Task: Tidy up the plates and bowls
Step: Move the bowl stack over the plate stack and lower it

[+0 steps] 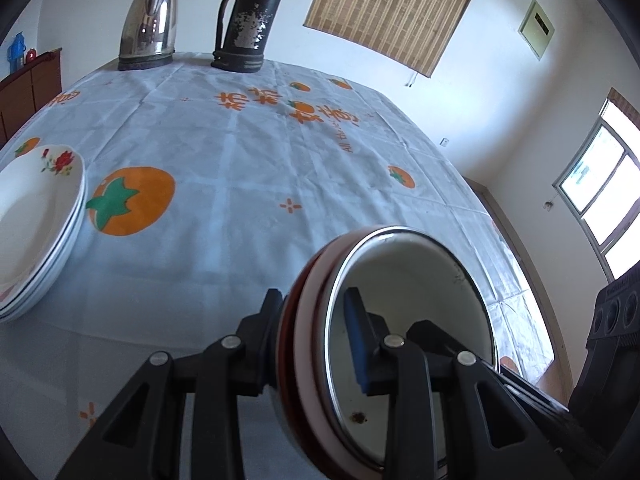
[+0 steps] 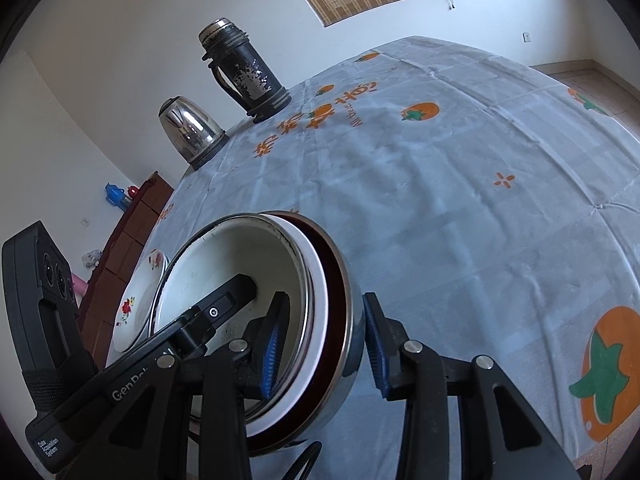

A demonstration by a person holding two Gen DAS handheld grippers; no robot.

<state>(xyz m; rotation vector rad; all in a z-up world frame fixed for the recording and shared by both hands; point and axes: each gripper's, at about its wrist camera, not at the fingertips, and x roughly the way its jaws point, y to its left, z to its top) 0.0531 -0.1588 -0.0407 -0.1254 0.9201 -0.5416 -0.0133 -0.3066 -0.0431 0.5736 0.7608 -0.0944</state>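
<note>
Nested bowls (image 1: 400,340) hang between both grippers: left gripper (image 1: 316,344) and right gripper (image 2: 326,344) each pinch opposite rims. Stacked plates (image 1: 36,232) lie far left of the left gripper, nearer it.

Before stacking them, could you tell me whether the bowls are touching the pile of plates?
Apart: the left wrist view shows bare tablecloth between bowls and plates.
</note>
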